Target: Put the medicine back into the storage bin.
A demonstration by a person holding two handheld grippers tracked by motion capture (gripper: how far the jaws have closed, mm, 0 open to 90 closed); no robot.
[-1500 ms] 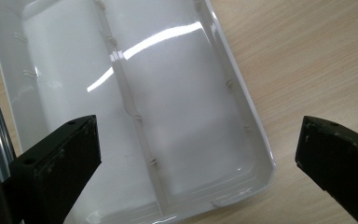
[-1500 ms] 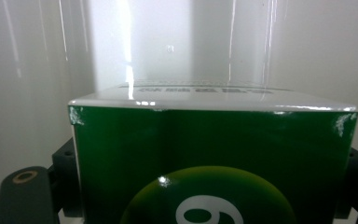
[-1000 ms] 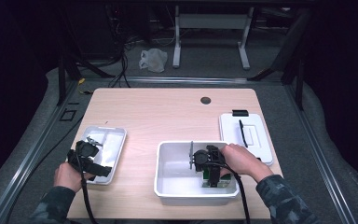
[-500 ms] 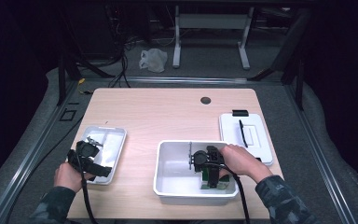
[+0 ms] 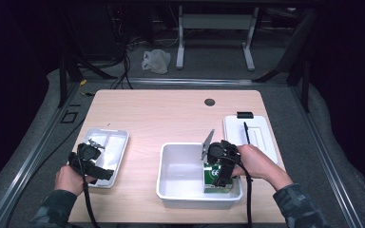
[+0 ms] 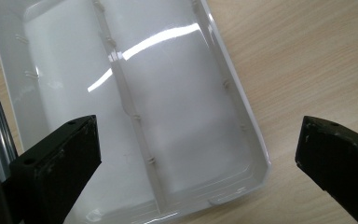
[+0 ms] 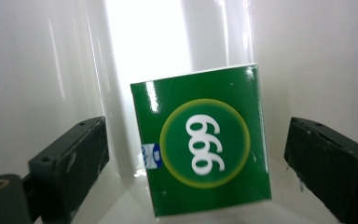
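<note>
My left gripper [image 5: 89, 153] sat at the near left of the table [image 5: 171, 118], over the near end of the shallow white divided tray [image 5: 105, 156], and its jaws were spread wide with nothing between them; in the left gripper view the left gripper [image 6: 191, 158] looked straight down on the tray [image 6: 121, 116], whose thin ridge ran along its length and split it into two compartments, with bare wood to the right of its rim. Further right, in the middle near part of the table, stood the deep white bin [image 5: 180, 173], and in its right near corner lay the green box [image 5: 215, 178]. My right gripper [image 5: 221, 159] hung just above that box, pointing down into the bin. In the right gripper view the right gripper [image 7: 196, 154] had just been opening its jaws, and the green box [image 7: 200, 140], with its round yellow-edged badge and white numerals, lay between them, with a clear gap to the pad on each side, so it was released. At the far right lay the white lid [image 5: 249, 135], flat on the table.
</note>
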